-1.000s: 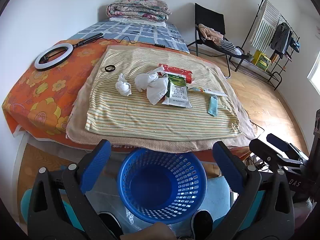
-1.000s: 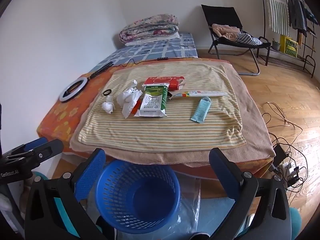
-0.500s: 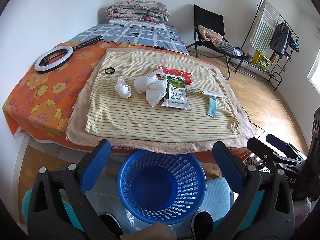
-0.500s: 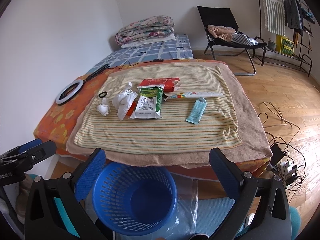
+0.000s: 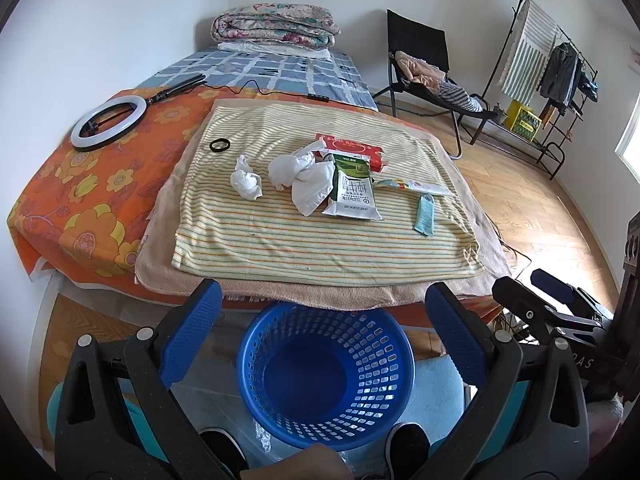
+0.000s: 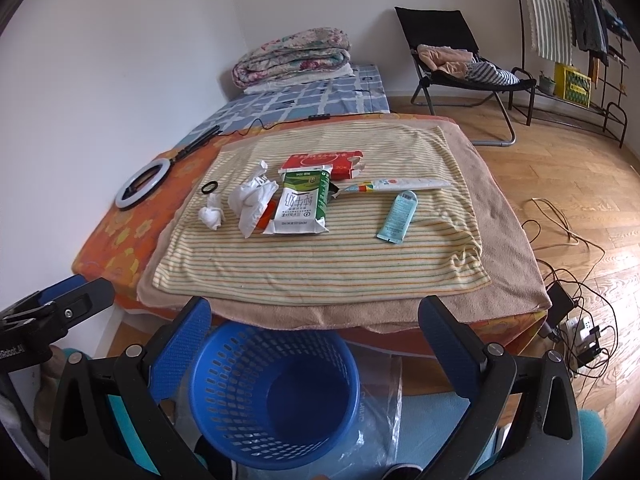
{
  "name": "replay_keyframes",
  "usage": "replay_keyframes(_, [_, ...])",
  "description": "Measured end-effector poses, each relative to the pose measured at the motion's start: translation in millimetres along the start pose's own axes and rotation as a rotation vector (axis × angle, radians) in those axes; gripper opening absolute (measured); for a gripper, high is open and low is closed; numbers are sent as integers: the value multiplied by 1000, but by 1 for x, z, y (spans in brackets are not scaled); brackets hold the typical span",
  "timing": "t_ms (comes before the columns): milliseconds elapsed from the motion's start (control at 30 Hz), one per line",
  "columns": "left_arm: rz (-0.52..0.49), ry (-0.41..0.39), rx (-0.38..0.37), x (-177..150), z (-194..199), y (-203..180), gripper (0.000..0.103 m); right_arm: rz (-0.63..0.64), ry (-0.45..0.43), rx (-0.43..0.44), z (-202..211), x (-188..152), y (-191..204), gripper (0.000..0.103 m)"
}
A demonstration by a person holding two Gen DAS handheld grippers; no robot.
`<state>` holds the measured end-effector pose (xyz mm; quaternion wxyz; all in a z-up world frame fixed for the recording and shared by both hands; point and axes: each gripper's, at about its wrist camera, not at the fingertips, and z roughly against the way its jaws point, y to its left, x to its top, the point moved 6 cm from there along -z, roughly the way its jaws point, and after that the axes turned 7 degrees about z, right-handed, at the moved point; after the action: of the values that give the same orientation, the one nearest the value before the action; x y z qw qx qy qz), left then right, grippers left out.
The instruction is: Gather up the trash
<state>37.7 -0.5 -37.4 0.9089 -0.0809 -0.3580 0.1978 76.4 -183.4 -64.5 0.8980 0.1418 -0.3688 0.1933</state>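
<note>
Left gripper [image 5: 322, 308]: blue-padded jaws spread wide, holding nothing; poised above the basket at the near edge of the bed.
Right gripper [image 6: 314, 322]: jaws likewise wide apart, nothing between them; it sits to the right of the left gripper, whose clamp shows at the left edge of the right wrist view.
Laundry-style basket [image 5: 325, 374]: blue perforated plastic, round, on the floor just below the bed's near edge; nothing visible inside.
Striped towel [image 5: 320, 236]: cream with thin orange and green stripes, spread over a tan towel [image 5: 280, 286]; all the trash lies on it.
Crumpled tissues: one small wad [image 5: 246, 179] to the left; a larger bunch [image 5: 300, 174] beside it, touching the milk carton.
Milk carton [image 5: 352, 192]: green and white, flattened, lying flat in the middle of the striped towel.
Red box [image 5: 352, 148]: flat cardboard, torn open, behind the carton.
Toothpaste tube [image 6: 400, 185]: white, squeezed, lying right of the carton.
Teal sachet [image 6: 397, 217]: small tube-shaped packet, in front of the toothpaste tube, apart from it.
Black ring [image 5: 220, 145]: small, on the towel's far left corner.
Ring light [image 5: 108, 121]: white, lying on the orange floral sheet [image 5: 80, 200] left of the towels.
Folded quilt [image 5: 276, 26]: at the head of the bed, by the wall.
</note>
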Motion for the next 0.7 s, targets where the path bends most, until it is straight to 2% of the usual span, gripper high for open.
replay_keyframes(700, [-4,-6,4,-1,0,-1,103,-22,24,13,-5,-1,-1,102])
